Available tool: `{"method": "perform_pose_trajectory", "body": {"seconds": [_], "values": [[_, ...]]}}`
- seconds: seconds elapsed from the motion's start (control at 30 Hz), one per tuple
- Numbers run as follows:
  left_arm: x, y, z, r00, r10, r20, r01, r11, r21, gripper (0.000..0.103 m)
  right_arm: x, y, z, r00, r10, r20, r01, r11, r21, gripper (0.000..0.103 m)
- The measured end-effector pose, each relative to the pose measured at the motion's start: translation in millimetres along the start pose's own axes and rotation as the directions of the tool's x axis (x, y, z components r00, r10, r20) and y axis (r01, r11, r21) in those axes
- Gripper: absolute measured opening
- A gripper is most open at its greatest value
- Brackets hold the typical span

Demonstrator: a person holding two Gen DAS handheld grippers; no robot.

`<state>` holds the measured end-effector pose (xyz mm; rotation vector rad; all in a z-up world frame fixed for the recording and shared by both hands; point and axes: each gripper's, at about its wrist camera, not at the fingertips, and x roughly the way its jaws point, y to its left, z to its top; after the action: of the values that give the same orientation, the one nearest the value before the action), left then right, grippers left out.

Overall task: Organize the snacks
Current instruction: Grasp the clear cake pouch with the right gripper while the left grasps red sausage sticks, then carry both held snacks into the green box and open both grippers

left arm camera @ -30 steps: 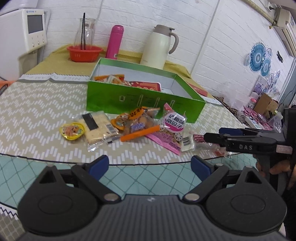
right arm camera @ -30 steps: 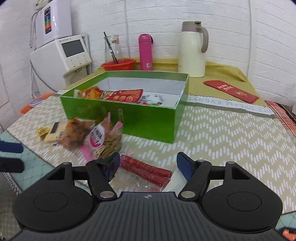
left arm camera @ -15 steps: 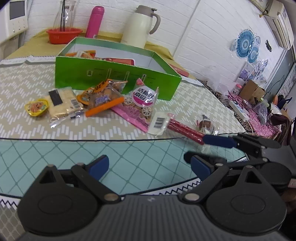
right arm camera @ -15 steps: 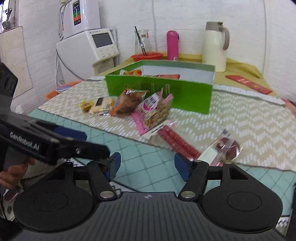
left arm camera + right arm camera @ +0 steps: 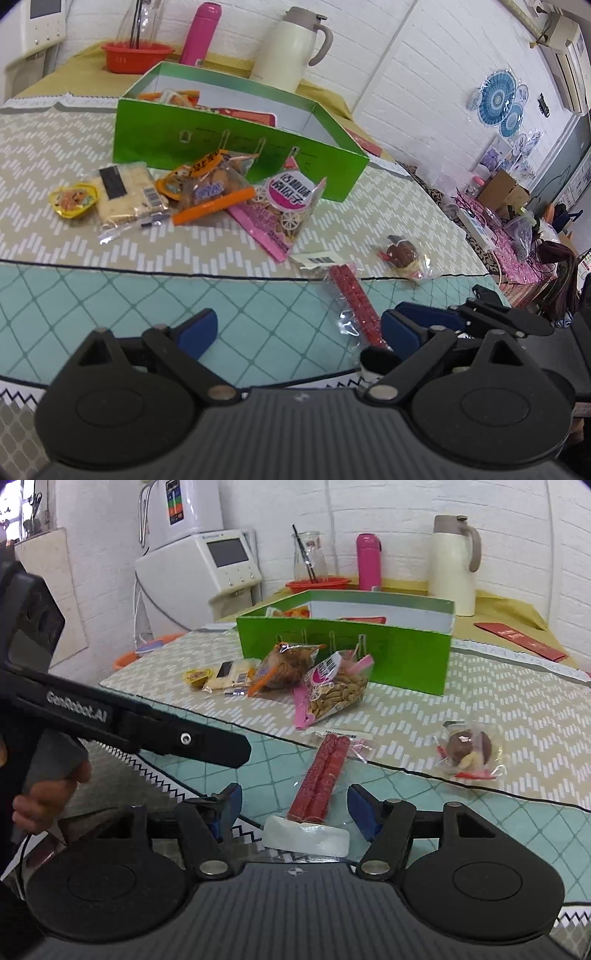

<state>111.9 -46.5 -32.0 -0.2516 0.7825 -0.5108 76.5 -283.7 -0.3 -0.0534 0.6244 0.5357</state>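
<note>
So the right gripper [image 5: 293, 808] is being held wide open with nothing in it, lined up on the red sausage pack [image 5: 320, 777], probably so it gets pinched across the narrow side; the left gripper [image 5: 299, 328] is being kept open and empty too; the green box [image 5: 388, 653] is being left well behind the pile.

Both tools have pulled back toward the tabletop's near edge. The red stick packet [image 5: 320, 775], a second ago just under the right tool [image 5: 294, 808] by the peanut bag [image 5: 334, 690], now lies on the teal cloth, apart from the pile, its near end between that tool's spread fingers.
</note>
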Motion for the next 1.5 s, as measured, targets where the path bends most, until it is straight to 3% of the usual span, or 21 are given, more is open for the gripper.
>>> {"method": "perform_pose_trajectory", "body": {"seconds": [0.07, 0.17, 0.27, 0.37, 0.43, 0.5, 0.6, 0.73, 0.83, 0.97, 1.0, 1.03, 1.07, 1.13, 1.23, 1.37, 1.5], "values": [[6.4, -4.5, 1.1, 1.000, -0.017, -0.010, 0.017, 1.000, -0.003, 0.093, -12.4, -7.6, 1.8, 0.995, -0.088, 0.035, 0.088, 0.996, 0.016, 0.103], [20.3, -17.9, 5.0, 0.999, -0.041, -0.017, 0.041, 0.999, 0.006, 0.092, -23.4, -25.7, 8.5, 0.967, -0.239, 0.087, 0.236, 0.971, 0.048, 0.103], [40.2, -35.0, 10.1, 0.999, -0.037, -0.024, 0.038, 0.999, 0.030, 0.090, -26.3, -46.6, 13.8, 0.944, -0.309, 0.113, 0.296, 0.948, 0.115, 0.103], [55.7, -49.6, 11.4, 1.000, 0.015, -0.013, -0.013, 0.993, 0.113, 0.078, -21.9, -58.3, 16.7, 0.925, -0.361, 0.116, 0.347, 0.929, 0.125, 0.103], [59.4, -57.3, 9.4, 0.998, 0.059, 0.001, -0.059, 0.982, 0.179, 0.067, -17.1, -63.1, 17.5, 0.925, -0.362, 0.113, 0.347, 0.929, 0.130, 0.103], [59.4, -61.9, 5.8, 0.995, 0.094, 0.013, -0.094, 0.964, 0.247, 0.045, -11.3, -67.9, 19.2, 0.931, -0.349, 0.110, 0.334, 0.933, 0.138, 0.103], [54.4, -60.7, 7.2, 0.997, 0.073, -0.024, -0.064, 0.959, 0.276, 0.034, 1.5, -72.4, 20.9, 0.937, -0.336, 0.093, 0.322, 0.937, 0.137, 0.103], [40.4, -54.6, 6.1, 0.996, 0.074, -0.042, -0.060, 0.963, 0.264, 0.033, 14.7, -71.7, 19.6, 0.947, -0.316, 0.054, 0.308, 0.943, 0.124, 0.102], [28.8, -50.1, 3.9, 0.997, 0.066, -0.036, -0.055, 0.968, 0.245, 0.046, 14.4, -69.9, 16.7, 0.948, -0.314, 0.048, 0.306, 0.944, 0.126, 0.102], [29.4, -53.4, 1.1, 0.998, 0.040, -0.052, -0.025, 0.963, 0.267, 0.048, 16.7, -70.4, 16.1, 0.947, -0.320, 0.036, 0.313, 0.941, 0.130, 0.101], [33.8, -53.6, 0.0, 0.997, 0.044, -0.065, -0.025, 0.962, 0.271, 0.047, 18.7, -71.0, 15.9, 0.947, -0.321, 0.027, 0.315, 0.940, 0.129, 0.095], [40.1, -54.7, -2.6, 0.996, 0.043, -0.081, -0.019, 0.961, 0.277, 0.045, 20.4, -71.9, 15.6, 0.948, -0.318, 0.019, 0.313, 0.941, 0.128, 0.081], [41.2, -57.2, -5.8, 0.997, 0.051, -0.049, -0.034, 0.951, 0.308, 0.032, 22.1, -72.7, 15.1, 0.947, -0.320, 0.013, 0.316, 0.940, 0.127, 0.081], [42.2, -61.4, -8.3, 0.997, 0.068, -0.032, -0.053, 0.938, 0.343, 0.029, 22.2, -71.8, 14.3, 0.945, -0.327, 0.012, 0.324, 0.938, 0.120, 0.075], [34.3, -54.6, -4.7, 0.998, 0.001, -0.055, 0.014, 0.958, 0.286, 0.028, 13.5, -67.0, 17.7, 0.948, -0.316, 0.026, 0.311, 0.942, 0.124, 0.068], [1.7, -47.2, 15.0, 0.998, -0.062, 0.029, 0.053, 0.968, 0.244, 0.028, -6.6, -54.2, 34.5, 0.946, -0.305, 0.111, 0.294, 0.950, 0.103, 0.067], [-20.6, -39.4, 44.9, 0.989, -0.050, 0.141, 0.017, 0.974, 0.226, 0.028, -12.0, -45.8, 58.7, 0.940, -0.288, 0.184, 0.282, 0.958, 0.061, 0.067]]}}
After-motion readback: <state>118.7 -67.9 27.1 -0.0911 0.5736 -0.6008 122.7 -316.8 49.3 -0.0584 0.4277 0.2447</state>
